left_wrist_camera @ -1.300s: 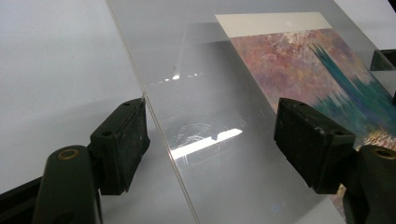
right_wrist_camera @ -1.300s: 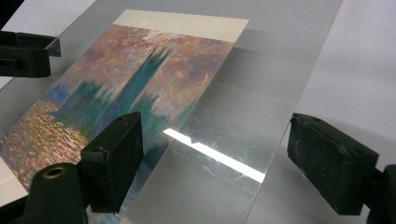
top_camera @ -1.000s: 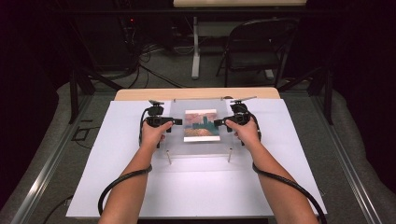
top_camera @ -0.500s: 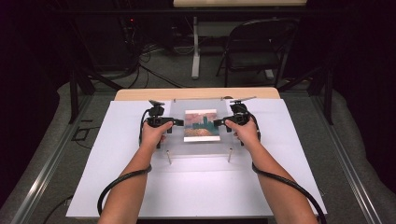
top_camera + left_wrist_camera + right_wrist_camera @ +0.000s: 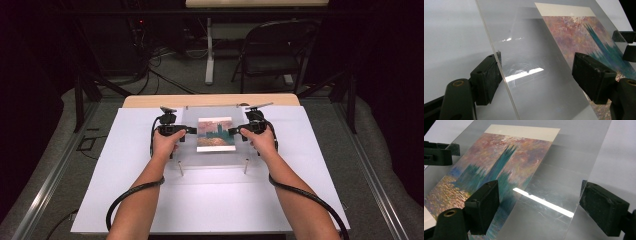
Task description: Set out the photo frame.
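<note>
Between the jaws of the left tool [image 5: 536, 82] an edge of a clear sheet [image 5: 534, 62] is seen; the jaws stand apart, one pad close against the sheet's face and the other off it, so no clamp is made. At the right tool [image 5: 539, 207] the opposite edge is straddled the same way, with the jaws wide and neither pad seen to press. From the high view the left tool [image 5: 176, 131] and right tool [image 5: 246, 130] are set at the two sides of the sheet [image 5: 212, 137], which lies over a print [image 5: 215, 134] in the middle of the tabletop [image 5: 310, 200].

By judgement, the work is early: the sheet is bracketed on both sides but not yet gripped, and closing on it and lifting or shifting it are left. Whether the sheet lies flat on its supports cannot be told.

Counted: two tools, one clear sheet, one print, and two small pegs [image 5: 180, 169] near the sheet's near edge. Beyond the tabletop one folding chair [image 5: 272, 52] is seen.
</note>
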Action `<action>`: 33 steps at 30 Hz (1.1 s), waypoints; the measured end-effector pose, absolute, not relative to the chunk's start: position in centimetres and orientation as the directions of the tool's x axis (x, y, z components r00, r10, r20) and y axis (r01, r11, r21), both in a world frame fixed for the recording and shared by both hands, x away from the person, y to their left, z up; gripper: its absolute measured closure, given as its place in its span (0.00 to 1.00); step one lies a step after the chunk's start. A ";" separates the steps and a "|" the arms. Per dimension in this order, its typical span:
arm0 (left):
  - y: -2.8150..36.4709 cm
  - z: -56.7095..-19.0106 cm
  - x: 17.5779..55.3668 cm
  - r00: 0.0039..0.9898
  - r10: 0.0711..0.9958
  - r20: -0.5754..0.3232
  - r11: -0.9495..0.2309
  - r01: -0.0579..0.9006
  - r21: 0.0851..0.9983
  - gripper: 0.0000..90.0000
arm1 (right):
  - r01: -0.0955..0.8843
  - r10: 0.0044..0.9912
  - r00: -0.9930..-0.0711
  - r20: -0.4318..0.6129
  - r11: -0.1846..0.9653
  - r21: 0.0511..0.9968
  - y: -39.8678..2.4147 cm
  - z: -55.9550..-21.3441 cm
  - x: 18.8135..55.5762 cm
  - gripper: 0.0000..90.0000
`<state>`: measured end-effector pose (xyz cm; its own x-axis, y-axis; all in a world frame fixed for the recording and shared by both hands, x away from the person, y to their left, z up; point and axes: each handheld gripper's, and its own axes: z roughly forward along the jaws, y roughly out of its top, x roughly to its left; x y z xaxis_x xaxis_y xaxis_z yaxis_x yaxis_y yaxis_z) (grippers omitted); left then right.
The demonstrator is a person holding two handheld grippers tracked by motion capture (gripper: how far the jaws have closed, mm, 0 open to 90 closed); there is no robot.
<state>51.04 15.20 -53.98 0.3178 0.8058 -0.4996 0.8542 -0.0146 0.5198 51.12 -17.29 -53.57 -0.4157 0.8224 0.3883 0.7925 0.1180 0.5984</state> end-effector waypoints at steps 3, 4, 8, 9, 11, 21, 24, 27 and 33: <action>15.2 -53.9 51.0 0.319 0.808 -0.496 -0.016 0.852 0.523 0.27 | 0.791 0.821 -0.418 0.388 0.118 0.601 -17.3 -53.5 51.1 0.18; 15.2 -53.9 50.9 0.319 0.806 -0.498 -0.014 0.852 0.523 0.27 | 0.791 0.821 -0.417 0.389 0.117 0.601 -17.3 -53.5 51.1 0.18; 15.2 -53.8 51.0 0.317 0.807 -0.497 -0.014 0.853 0.522 0.28 | 0.789 0.822 -0.419 0.386 0.120 0.603 -17.3 -53.5 51.0 0.18; 15.2 -53.8 51.0 0.318 0.807 -0.497 -0.015 0.853 0.521 0.28 | 0.787 0.821 -0.420 0.387 0.117 0.606 -17.3 -53.5 51.0 0.18; 15.2 -53.7 51.0 0.318 0.808 -0.496 -0.016 0.854 0.520 0.28 | 0.786 0.820 -0.424 0.384 0.122 0.607 -17.3 -53.5 51.0 0.18; 15.6 -52.9 50.6 0.332 0.804 -0.494 -0.010 0.838 0.546 0.32 | 0.764 0.817 -0.453 0.356 0.149 0.628 -17.2 -52.7 50.7 0.18; 15.8 -52.7 50.4 0.346 0.802 -0.488 -0.016 0.828 0.561 0.33 | 0.755 0.818 -0.460 0.344 0.157 0.637 -17.1 -52.3 50.5 0.18; 15.9 -52.4 50.3 0.350 0.800 -0.487 -0.011 0.821 0.571 0.35 | 0.743 0.818 -0.471 0.330 0.167 0.648 -17.1 -52.0 50.3 0.18; 16.0 -51.6 49.9 0.365 0.803 -0.471 -0.022 0.808 0.589 0.36 | 0.717 0.818 -0.490 0.301 0.182 0.673 -17.0 -51.3 49.8 0.19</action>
<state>49.88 15.99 -51.59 0.3653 0.8029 -0.4711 0.8080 -0.0221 0.5888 49.81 -17.03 -51.32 -0.4897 0.8181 0.3015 0.7174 0.1816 0.6726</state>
